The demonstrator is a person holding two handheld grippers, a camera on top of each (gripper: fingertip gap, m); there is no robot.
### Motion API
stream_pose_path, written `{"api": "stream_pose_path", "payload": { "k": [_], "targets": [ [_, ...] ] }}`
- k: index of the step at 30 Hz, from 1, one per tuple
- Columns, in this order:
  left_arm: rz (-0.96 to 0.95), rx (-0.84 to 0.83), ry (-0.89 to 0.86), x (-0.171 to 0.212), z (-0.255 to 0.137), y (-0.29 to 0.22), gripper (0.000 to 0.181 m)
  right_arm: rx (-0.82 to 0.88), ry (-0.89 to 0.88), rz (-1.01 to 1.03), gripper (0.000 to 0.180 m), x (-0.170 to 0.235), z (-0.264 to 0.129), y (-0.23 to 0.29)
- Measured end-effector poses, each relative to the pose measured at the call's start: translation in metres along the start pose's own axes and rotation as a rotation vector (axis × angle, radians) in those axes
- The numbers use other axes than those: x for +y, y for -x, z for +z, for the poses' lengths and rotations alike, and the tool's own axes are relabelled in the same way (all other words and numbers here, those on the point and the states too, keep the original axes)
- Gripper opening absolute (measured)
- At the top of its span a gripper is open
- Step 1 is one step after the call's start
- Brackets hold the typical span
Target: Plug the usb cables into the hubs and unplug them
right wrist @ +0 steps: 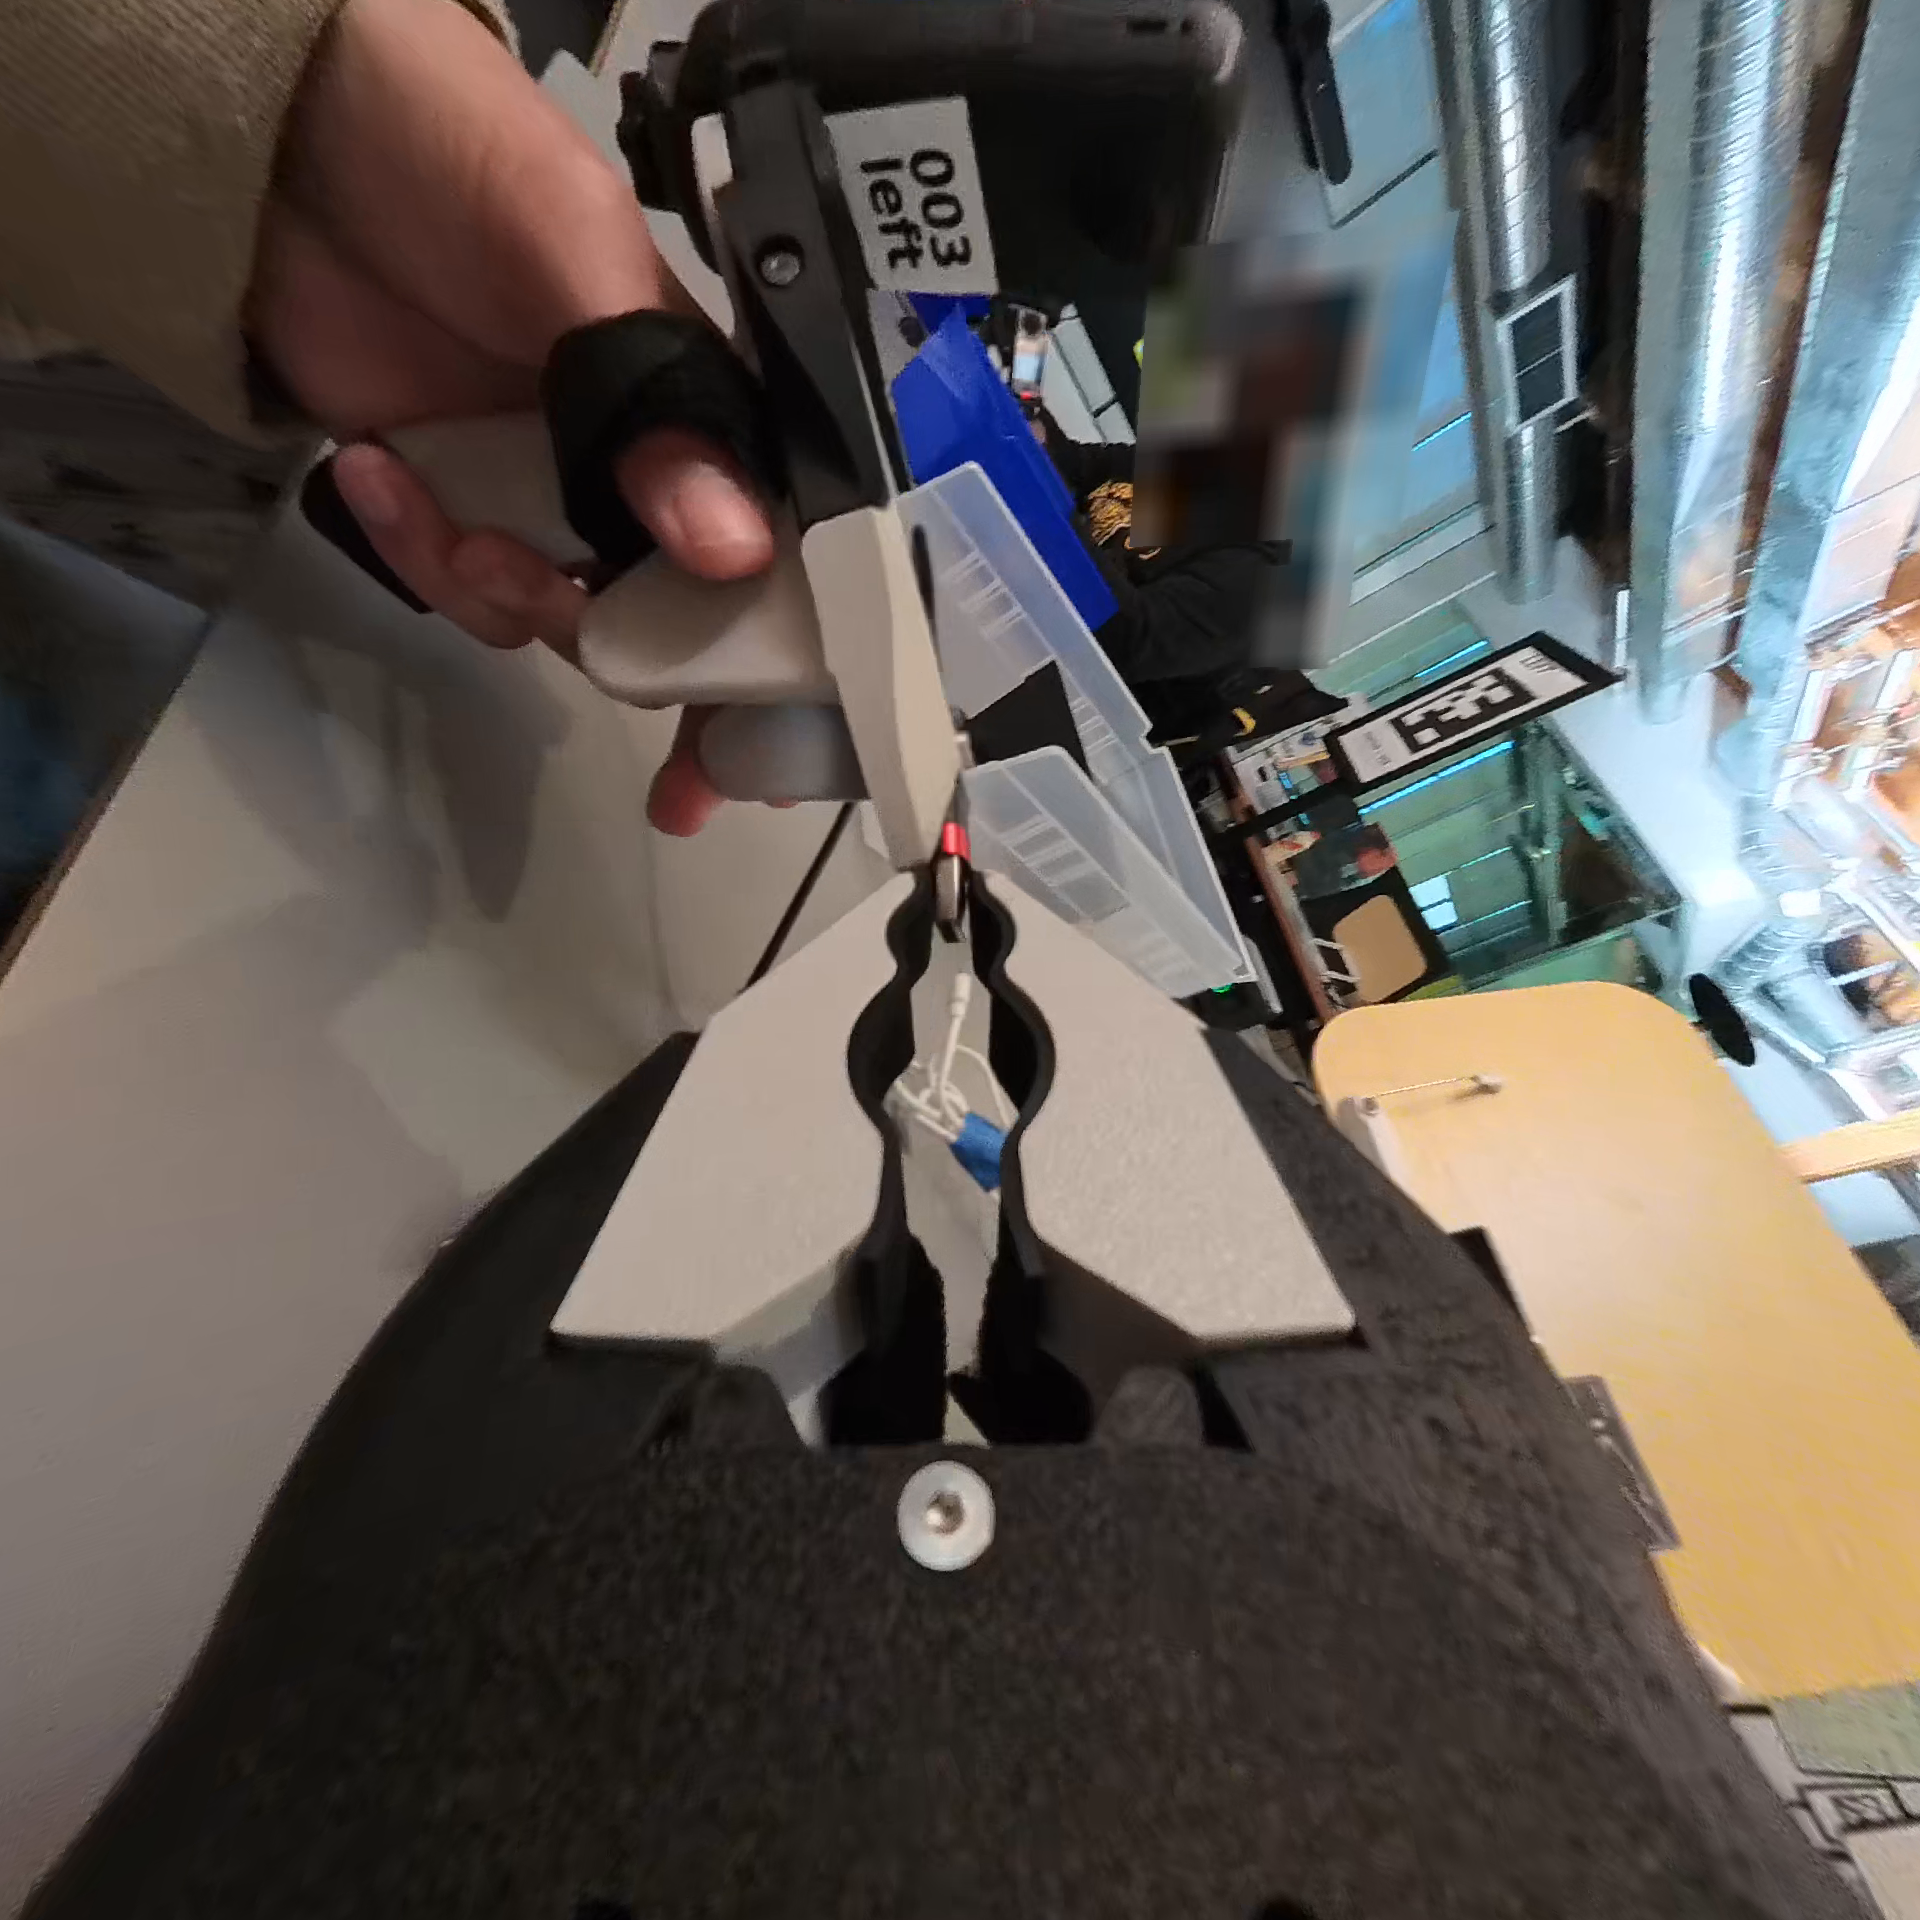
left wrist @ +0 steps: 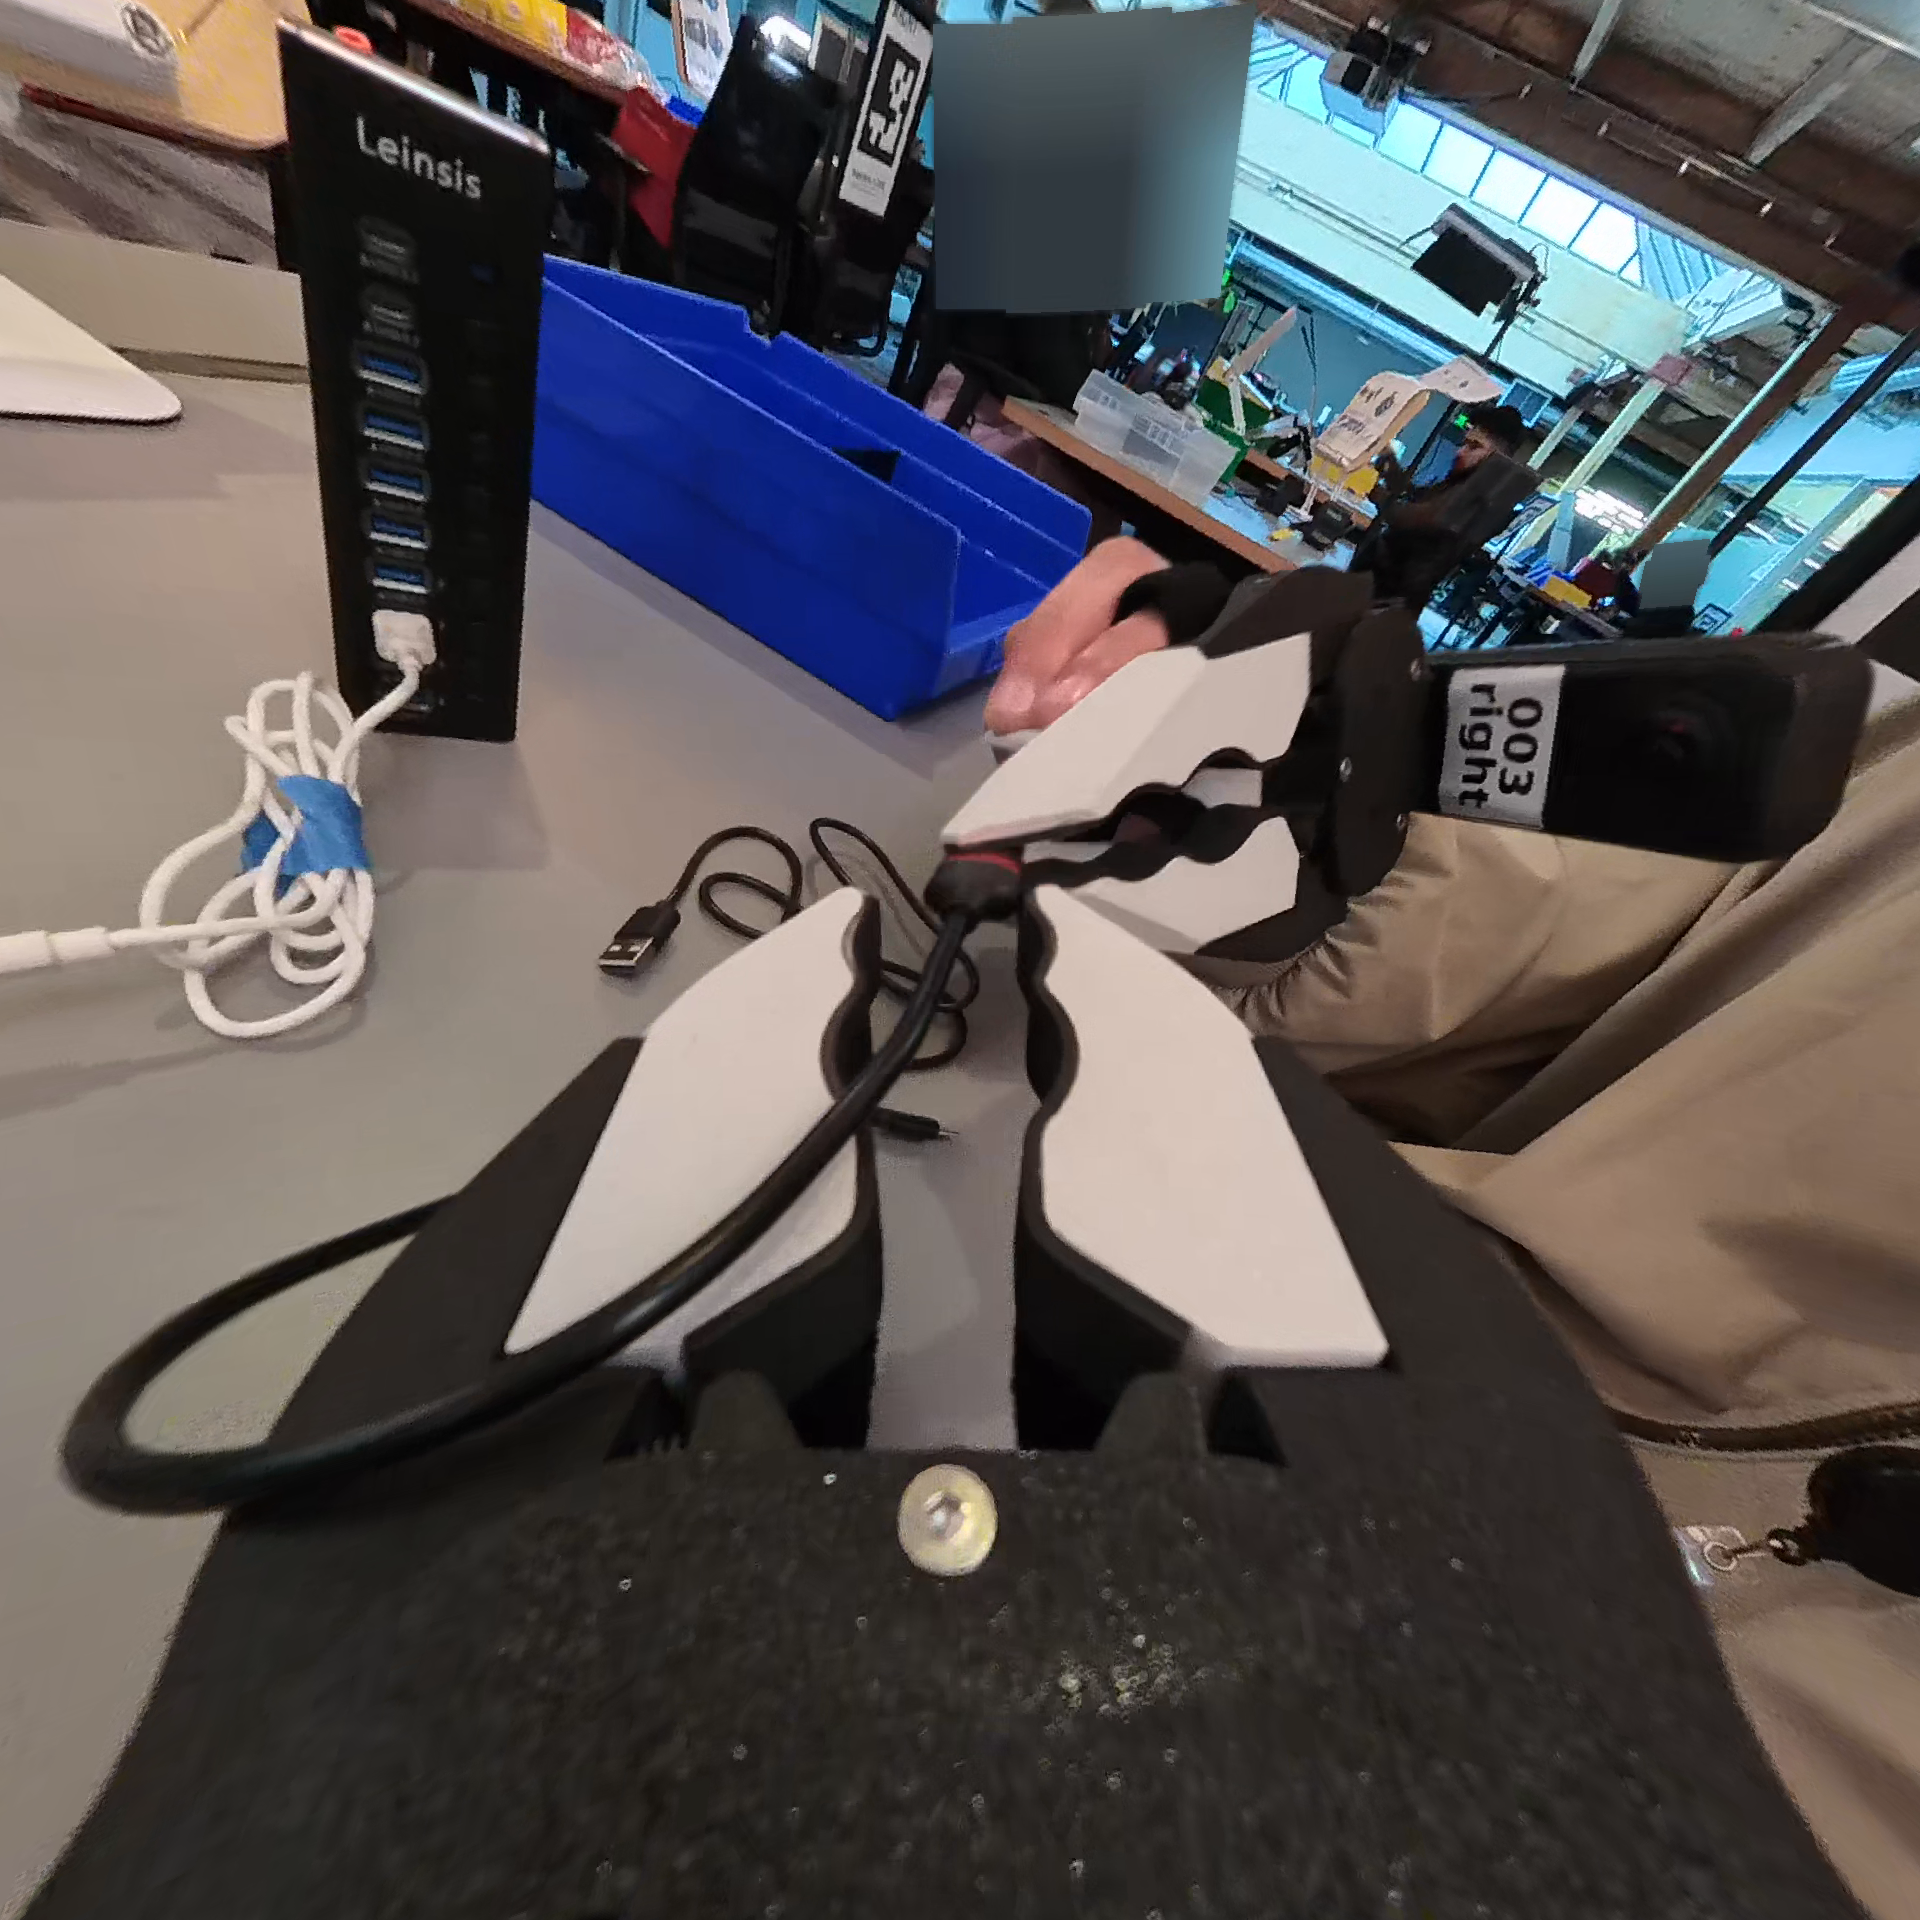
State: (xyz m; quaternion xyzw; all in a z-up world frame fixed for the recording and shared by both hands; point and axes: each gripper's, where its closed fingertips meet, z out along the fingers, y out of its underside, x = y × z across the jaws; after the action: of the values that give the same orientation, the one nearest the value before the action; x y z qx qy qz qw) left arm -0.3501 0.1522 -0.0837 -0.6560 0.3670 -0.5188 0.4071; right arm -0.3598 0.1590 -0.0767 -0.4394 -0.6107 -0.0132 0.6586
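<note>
A black upright USB hub (left wrist: 416, 416) stands on the grey table (left wrist: 156, 1143) at the left. A white cable (left wrist: 281, 831), bundled with blue tape, is plugged into a low port (left wrist: 400, 634). My left gripper (left wrist: 945, 904) is open, and the red-ringed plug (left wrist: 971, 881) of a thick black cable (left wrist: 727, 1236) sits between its tips. My right gripper (left wrist: 987, 847) reaches in from the right. In the right wrist view my right gripper (right wrist: 951, 920) is shut on the plug's metal end (right wrist: 951, 902), just below my left gripper (right wrist: 920, 831). The hub is hidden there.
A thin black cable with a USB plug (left wrist: 639, 940) lies loose on the table ahead of my left fingers. A blue bin (left wrist: 779, 488) stands behind the hub. A clear plastic box (right wrist: 1060, 748) and a pale wooden surface (right wrist: 1558, 1299) lie to the right. My left and right fingertips are right by each other. Left tips and right tips are each some 20 cm from the low port (left wrist: 400, 634). The black upright USB hub (left wrist: 416, 416) is about 20 cm from both grippers' fingertips.
</note>
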Motion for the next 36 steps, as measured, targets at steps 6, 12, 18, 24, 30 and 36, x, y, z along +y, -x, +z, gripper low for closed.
{"api": "stream_pose_path", "payload": {
  "k": [6, 12, 18, 24, 30, 36],
  "targets": [
    [0.033, 0.014, 0.015, 0.003, 0.002, -0.006, 0.017, -0.057, -0.034, 0.031, 0.006, 0.001, -0.002, 0.005],
    [0.005, 0.042, 0.031, 0.006, 0.003, -0.009, 0.016, -0.111, -0.062, 0.049, 0.006, 0.001, -0.005, 0.009],
    [0.038, 0.015, 0.048, 0.006, 0.004, -0.007, 0.016, -0.093, -0.055, 0.085, 0.006, 0.002, -0.004, 0.008],
    [0.106, -0.099, -0.008, -0.007, -0.006, 0.007, 0.016, -0.120, -0.047, 0.514, 0.028, 0.024, -0.014, -0.018],
    [0.254, -0.256, -0.052, -0.019, -0.012, 0.018, 0.016, 0.049, 0.339, 1.035, 0.055, 0.154, -0.009, -0.045],
    [0.273, -0.213, -0.075, -0.022, -0.011, 0.009, 0.015, 0.144, 0.449, 1.043, 0.054, 0.203, 0.011, -0.074]
  ]
}}
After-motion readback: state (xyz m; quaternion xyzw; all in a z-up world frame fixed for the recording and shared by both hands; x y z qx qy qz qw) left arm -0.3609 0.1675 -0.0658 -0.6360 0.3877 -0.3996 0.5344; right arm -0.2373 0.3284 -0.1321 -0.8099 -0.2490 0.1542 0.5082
